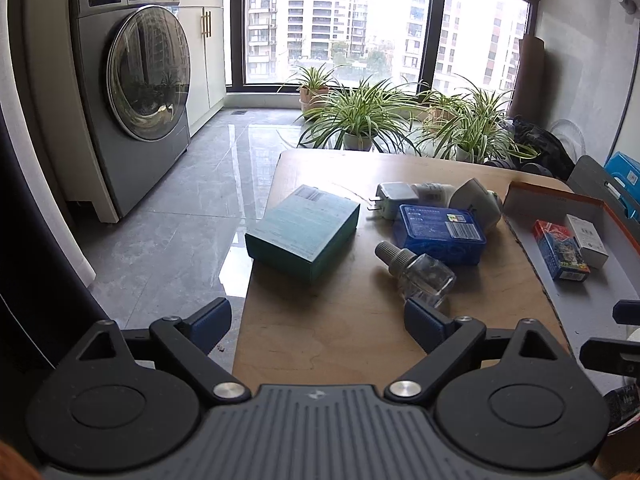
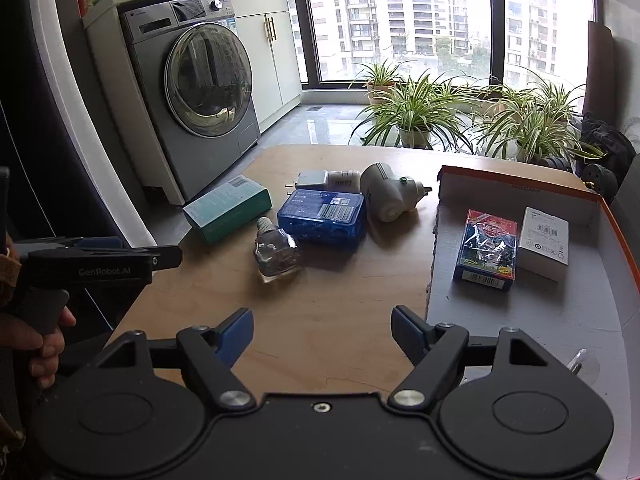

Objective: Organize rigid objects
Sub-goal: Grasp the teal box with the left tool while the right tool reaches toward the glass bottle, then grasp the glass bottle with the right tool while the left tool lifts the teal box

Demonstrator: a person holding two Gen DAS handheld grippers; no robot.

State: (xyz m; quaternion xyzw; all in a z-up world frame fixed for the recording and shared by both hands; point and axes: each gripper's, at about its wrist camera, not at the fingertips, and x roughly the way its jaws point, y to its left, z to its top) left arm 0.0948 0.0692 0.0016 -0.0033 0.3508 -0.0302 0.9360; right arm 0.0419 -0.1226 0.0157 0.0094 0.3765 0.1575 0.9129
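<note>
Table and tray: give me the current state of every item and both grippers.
left gripper: open, empty
right gripper: open, empty
teal box: flat on table
clear bottle: on its side, capped
blue box: flat on table
white plug-in device: lying on table
red-blue box: in tray
white box: in tray

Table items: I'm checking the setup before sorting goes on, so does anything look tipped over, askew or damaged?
The clear bottle lies on its side beside the blue box, and the white plug-in device is tipped over too. The teal box overhangs the table's left edge. No visible damage or spills.
</note>
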